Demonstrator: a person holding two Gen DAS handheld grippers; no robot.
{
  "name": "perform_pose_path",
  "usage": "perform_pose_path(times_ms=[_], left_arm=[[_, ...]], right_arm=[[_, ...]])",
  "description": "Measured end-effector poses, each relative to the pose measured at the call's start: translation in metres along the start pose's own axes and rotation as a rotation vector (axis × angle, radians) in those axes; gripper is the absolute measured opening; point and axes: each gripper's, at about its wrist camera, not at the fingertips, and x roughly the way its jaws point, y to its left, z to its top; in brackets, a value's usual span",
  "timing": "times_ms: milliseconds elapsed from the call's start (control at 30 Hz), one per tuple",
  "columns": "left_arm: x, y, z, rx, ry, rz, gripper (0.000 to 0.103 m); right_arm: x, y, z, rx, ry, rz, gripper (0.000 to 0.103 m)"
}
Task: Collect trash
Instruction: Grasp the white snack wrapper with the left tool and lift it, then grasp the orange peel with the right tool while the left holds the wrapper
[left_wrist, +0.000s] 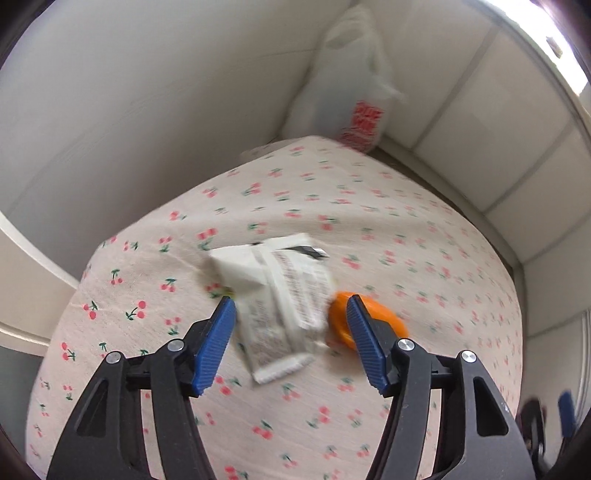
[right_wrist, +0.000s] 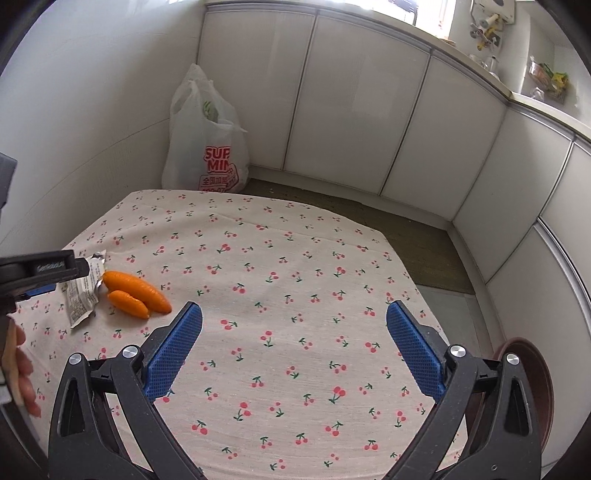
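The left tongs (left_wrist: 291, 306) are being held released astride the white wrapper (left_wrist: 280, 295) lying on the surface (left_wrist: 369, 221) just beside the orange carrots (right_wrist: 136, 291), presumably for a pickup, while the right tongs (right_wrist: 293, 314) are being kept released and empty, well apart from the wrapper.

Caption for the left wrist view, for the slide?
Left gripper, jaws open, above a white wrapper beside an orange carrot on the cherry-print tablecloth.

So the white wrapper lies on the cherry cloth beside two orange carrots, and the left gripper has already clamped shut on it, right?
Not quite. In the left wrist view the left gripper is open around the white wrapper, not clamped. It does lie on the cherry cloth beside the two orange carrots.
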Motion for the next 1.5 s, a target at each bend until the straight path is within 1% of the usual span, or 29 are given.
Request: perform_pose_path(times_ms=[133, 167, 200, 233, 333, 367, 433, 467, 533, 600, 667, 733, 833, 900, 1033, 1100, 1200, 1333, 1433, 1500], left_arm=[[0.023, 0.018, 0.003, -0.089, 0.048, -0.009, 0.064], [0.024, 0.018, 0.003, -0.091, 0.036, -0.016, 0.069], [0.023, 0.016, 0.003, -0.079, 0.012, -0.016, 0.071], [0.026, 0.014, 0.003, -0.07, 0.018, -0.017, 0.071], [0.027, 0.007, 0.002, -0.018, -0.003, -0.004, 0.069], [0.027, 0.006, 0.001, 0.001, -0.011, 0.002, 0.06], [0.028, 0.005, 0.001, 0.034, -0.02, 0.007, 0.053], [0.03, 0.005, 0.002, 0.043, -0.019, -0.001, 0.049], [0.03, 0.007, 0.004, 0.059, -0.013, -0.026, 0.045], [0.028, 0.008, 0.006, 0.084, -0.011, -0.046, 0.035], [0.025, 0.008, 0.007, 0.105, -0.014, -0.054, 0.028], [0.019, 0.007, 0.009, 0.112, -0.024, -0.07, 0.027], [0.002, 0.009, 0.019, 0.086, -0.061, -0.112, 0.026], [-0.012, 0.012, 0.026, 0.071, -0.093, -0.131, 0.026], [-0.037, 0.016, 0.041, 0.04, -0.143, -0.174, 0.025], [-0.047, 0.02, 0.046, 0.018, -0.163, -0.201, 0.025], [-0.057, 0.024, 0.052, 0.002, -0.187, -0.218, 0.025], [-0.06, 0.03, 0.054, -0.012, -0.193, -0.225, 0.025], [-0.054, 0.033, 0.054, -0.026, -0.179, -0.226, 0.025], [-0.053, 0.035, 0.052, -0.03, -0.171, -0.222, 0.025]], right_arm=[[0.001, 0.013, -0.003, -0.056, -0.012, 0.015, 0.096], [0.001, 0.016, -0.004, -0.076, -0.016, 0.02, 0.096], [0.002, 0.02, -0.005, -0.093, -0.02, 0.024, 0.096], [0.002, 0.024, -0.007, -0.115, -0.023, 0.028, 0.096], [0.006, 0.034, -0.011, -0.164, -0.019, 0.048, 0.096], [0.007, 0.037, -0.012, -0.177, -0.016, 0.053, 0.096], [0.01, 0.044, -0.015, -0.214, -0.008, 0.072, 0.096], [0.012, 0.048, -0.016, -0.234, -0.005, 0.08, 0.096], [0.014, 0.056, -0.02, -0.277, -0.001, 0.097, 0.096], [0.015, 0.064, -0.023, -0.314, -0.003, 0.116, 0.096], [0.016, 0.069, -0.025, -0.34, 0.002, 0.141, 0.096], [0.018, 0.072, -0.026, -0.346, 0.011, 0.172, 0.096], [0.027, 0.074, -0.026, -0.33, 0.032, 0.232, 0.096], [0.034, 0.08, -0.023, -0.339, 0.031, 0.241, 0.096], [0.048, 0.104, -0.01, -0.372, 0.015, 0.29, 0.096], [0.056, 0.117, -0.004, -0.398, 0.023, 0.326, 0.096], [0.069, 0.138, -0.001, -0.465, 0.032, 0.331, 0.096], [0.083, 0.151, -0.001, -0.5, 0.045, 0.351, 0.096], [0.091, 0.151, 0.001, -0.479, 0.033, 0.382, 0.095], [0.096, 0.151, 0.003, -0.463, 0.035, 0.401, 0.093]])
